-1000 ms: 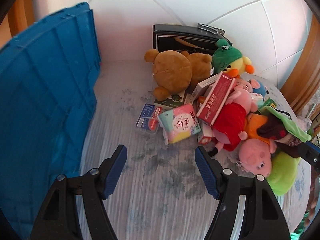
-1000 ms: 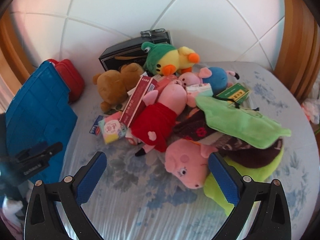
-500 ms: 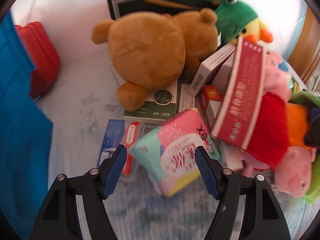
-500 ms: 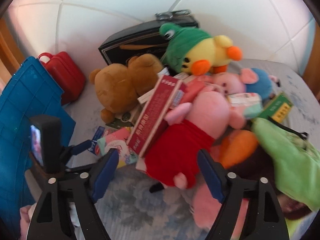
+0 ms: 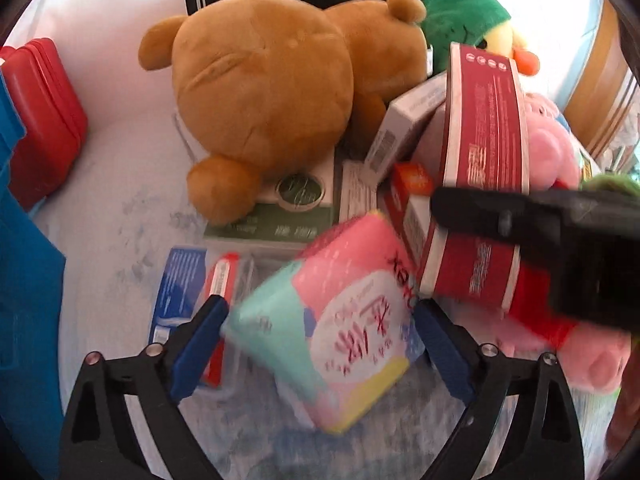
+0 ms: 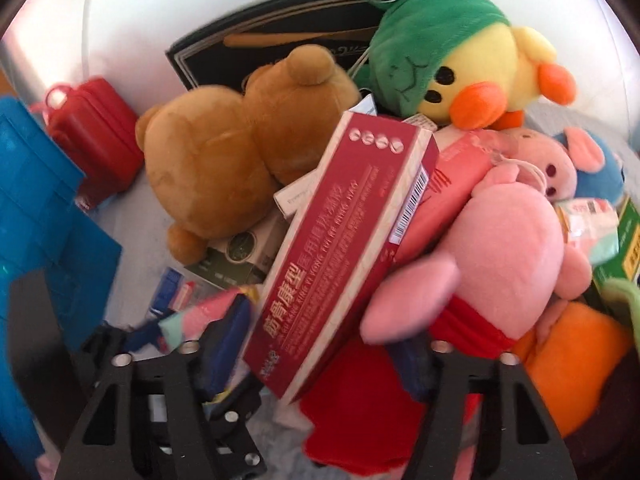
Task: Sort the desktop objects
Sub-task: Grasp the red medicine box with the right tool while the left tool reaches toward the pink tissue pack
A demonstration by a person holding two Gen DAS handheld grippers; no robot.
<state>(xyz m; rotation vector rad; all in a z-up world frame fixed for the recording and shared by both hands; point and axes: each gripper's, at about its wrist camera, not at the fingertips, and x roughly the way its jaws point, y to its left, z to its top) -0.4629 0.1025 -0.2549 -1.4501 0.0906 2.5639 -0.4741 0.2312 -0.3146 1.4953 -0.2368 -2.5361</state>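
Two grippers reach into a heap of toys and boxes on the desk: the left gripper (image 5: 318,332), jaws opening, straddles a pink tissue pack (image 5: 344,320) unclenched, while the right gripper (image 6: 316,356) closes around a long red box (image 6: 344,248), needing firm pinches before lifting.

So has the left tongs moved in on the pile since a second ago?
Yes. The left tongs have closed in toward the brown plush bear, and their opening jaws now straddle the pink and mint tissue pack, not yet gripping it.

"YONG" on red box (image 6: 344,256)
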